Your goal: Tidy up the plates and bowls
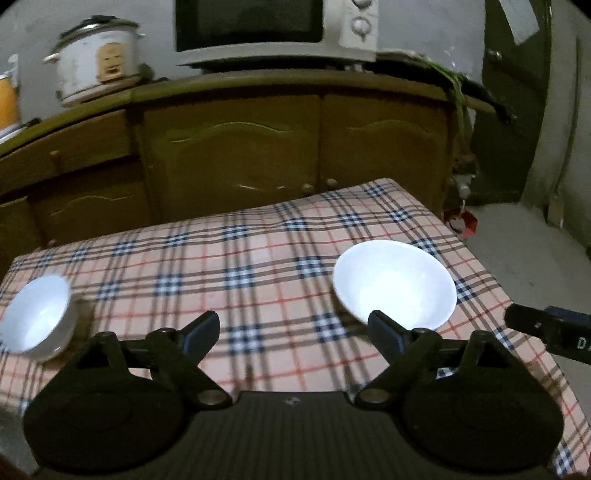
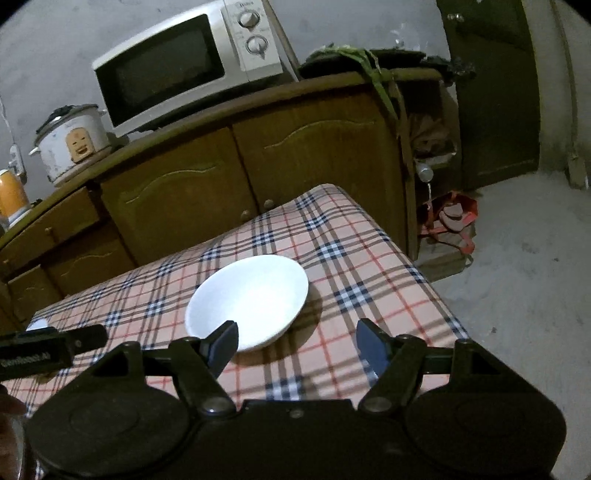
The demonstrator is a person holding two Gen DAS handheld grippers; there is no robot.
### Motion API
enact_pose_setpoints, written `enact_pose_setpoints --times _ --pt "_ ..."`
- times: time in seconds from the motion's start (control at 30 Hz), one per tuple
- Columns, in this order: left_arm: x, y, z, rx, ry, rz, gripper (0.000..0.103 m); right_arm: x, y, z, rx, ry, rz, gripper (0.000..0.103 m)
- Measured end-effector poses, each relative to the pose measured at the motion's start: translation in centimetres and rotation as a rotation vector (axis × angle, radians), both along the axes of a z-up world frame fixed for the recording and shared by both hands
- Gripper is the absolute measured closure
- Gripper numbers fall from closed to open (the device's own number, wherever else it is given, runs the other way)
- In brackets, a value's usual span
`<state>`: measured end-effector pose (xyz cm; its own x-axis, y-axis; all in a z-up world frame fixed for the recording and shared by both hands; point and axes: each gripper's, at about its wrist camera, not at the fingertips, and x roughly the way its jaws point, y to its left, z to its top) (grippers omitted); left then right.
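A wide white bowl (image 1: 394,283) sits on the plaid-covered table (image 1: 236,266) at the right; it also shows in the right wrist view (image 2: 248,301). A smaller white bowl (image 1: 37,318) stands at the table's left edge. My left gripper (image 1: 293,334) is open and empty above the table's near middle, between the two bowls. My right gripper (image 2: 297,345) is open and empty just in front of the wide bowl, its left fingertip (image 2: 223,345) over the bowl's near rim. Part of the right gripper's body (image 1: 546,330) shows in the left wrist view.
A wooden cabinet (image 1: 236,147) stands behind the table, with a microwave (image 1: 273,29) and a rice cooker (image 1: 98,64) on top. A dark door (image 2: 495,92) and bare floor (image 2: 517,258) lie to the right. A red item (image 2: 456,214) lies on the floor.
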<state>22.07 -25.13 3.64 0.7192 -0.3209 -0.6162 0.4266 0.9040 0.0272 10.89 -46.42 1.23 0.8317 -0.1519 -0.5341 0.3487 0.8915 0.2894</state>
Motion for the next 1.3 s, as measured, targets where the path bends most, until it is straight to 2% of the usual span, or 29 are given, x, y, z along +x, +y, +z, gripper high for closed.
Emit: enact_pose_setpoints --times 0.13,0.23,0.37,0.47,0.63,0.67,0.8,0.87,0.9,1.07,1.3 --pt "2.5 -2.6 -1.4 0.024 0.035 -0.014 0.013 3.3 -1.0 -0.9 0.02 0.027 0.025 0.019" --pt "4.3 -4.0 -2.6 0.03 0.072 0.014 0.014 5.7 -1.6 -1.8 0.03 0.056 0.027 0.019" --pt "6.0 -5.7 -3.9 0.047 0.086 0.007 0.016 8.3 -2.3 -3.3 0.042 0.095 0.043 0.019" --pt "7.1 -6.5 -4.8 0.048 0.105 0.008 0.027 9.5 -2.7 -4.1 0.072 0.087 0.046 0.019" --pt "8.9 -6.8 -6.5 0.021 0.187 0.016 0.059 11.1 -2.7 -5.3 0.114 0.089 0.066 0.02" --pt "9.1 -6.7 -6.7 0.012 0.204 0.017 0.06 11.3 -2.5 -5.5 0.12 0.095 0.077 0.021" --pt "9.0 -6.6 -6.9 -0.02 0.219 -0.029 0.084 11.8 -2.0 -5.9 0.138 0.098 0.105 0.062" --pt "8.7 -6.8 -6.9 -0.012 0.206 -0.015 0.084 11.5 -1.9 -5.8 0.133 0.09 0.093 0.072" --pt "8.6 -6.6 -6.8 -0.018 0.205 -0.012 0.084 11.2 -1.9 -5.7 0.132 0.083 0.092 0.073" --pt "7.5 -6.0 -5.6 -0.038 0.179 -0.018 0.084 9.9 -0.9 -3.9 0.078 0.05 0.104 0.073" --pt "4.5 -4.2 -1.8 -0.054 0.102 -0.012 0.085 7.2 1.0 -0.2 0.035 -0.007 0.125 0.073"
